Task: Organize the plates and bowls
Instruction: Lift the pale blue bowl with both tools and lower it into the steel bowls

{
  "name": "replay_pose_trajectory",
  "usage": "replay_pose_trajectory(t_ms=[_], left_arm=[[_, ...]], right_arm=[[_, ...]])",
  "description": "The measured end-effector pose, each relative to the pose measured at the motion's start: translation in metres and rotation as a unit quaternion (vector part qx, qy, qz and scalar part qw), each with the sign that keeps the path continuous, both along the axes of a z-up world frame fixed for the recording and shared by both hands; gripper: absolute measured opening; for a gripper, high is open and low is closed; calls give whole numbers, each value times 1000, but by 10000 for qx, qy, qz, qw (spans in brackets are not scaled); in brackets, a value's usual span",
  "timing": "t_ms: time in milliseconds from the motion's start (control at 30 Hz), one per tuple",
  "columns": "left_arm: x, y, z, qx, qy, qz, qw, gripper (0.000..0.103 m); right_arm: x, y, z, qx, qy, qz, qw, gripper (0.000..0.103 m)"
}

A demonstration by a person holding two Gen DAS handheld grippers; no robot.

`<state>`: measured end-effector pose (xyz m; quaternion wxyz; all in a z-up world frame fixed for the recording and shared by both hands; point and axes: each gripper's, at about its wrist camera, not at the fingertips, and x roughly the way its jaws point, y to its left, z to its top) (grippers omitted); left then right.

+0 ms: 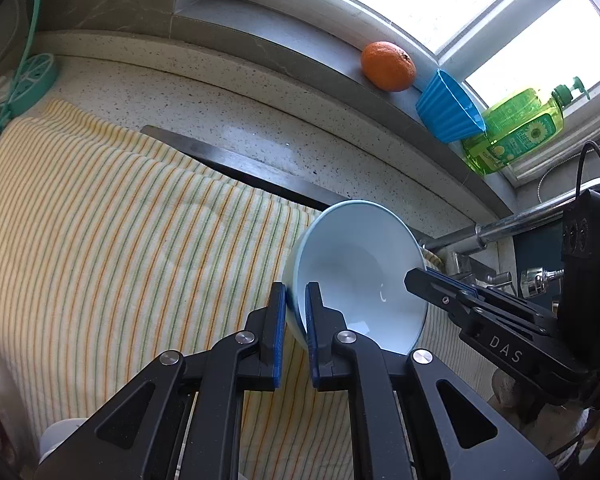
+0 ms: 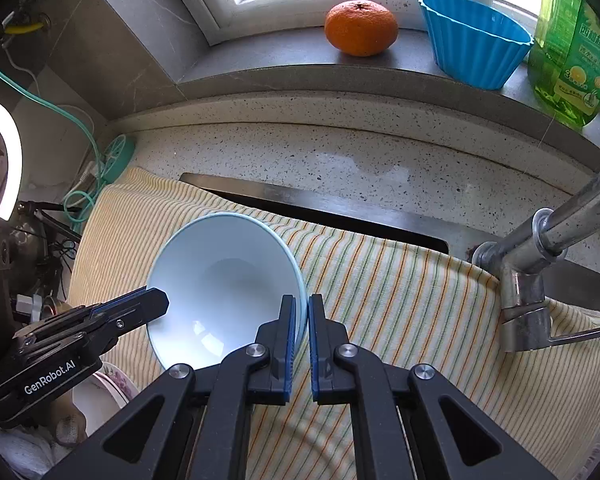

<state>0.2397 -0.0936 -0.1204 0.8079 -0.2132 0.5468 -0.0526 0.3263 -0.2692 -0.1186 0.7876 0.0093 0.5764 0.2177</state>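
A pale blue bowl (image 1: 352, 264) (image 2: 224, 276) hangs tilted above the striped cloth, its inside facing the cameras. My left gripper (image 1: 296, 292) is shut on the bowl's left rim, with the wall pinched between the blue pads. In the right wrist view that same gripper (image 2: 156, 300) comes in from the left onto the rim. My right gripper (image 2: 301, 304) is shut on the opposite rim, and in the left wrist view it (image 1: 416, 278) reaches in from the right. The bowl is empty.
A yellow-striped towel (image 2: 400, 300) covers the sink (image 2: 320, 208). A metal faucet (image 2: 532, 264) stands at the right. On the sill sit an orange (image 2: 360, 28), a blue fluted cup (image 2: 476, 40) and a green soap bottle (image 2: 572, 48). A floral dish (image 2: 108, 384) lies lower left.
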Motion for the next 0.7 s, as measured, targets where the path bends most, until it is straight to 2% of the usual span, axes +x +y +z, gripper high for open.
replay_pose_trajectory(t_ms=[700], left_arm=[[-57,42,34,-94,-353,228,9991,8]], right_arm=[[-54,40,50,155,-371,247,9989,6]])
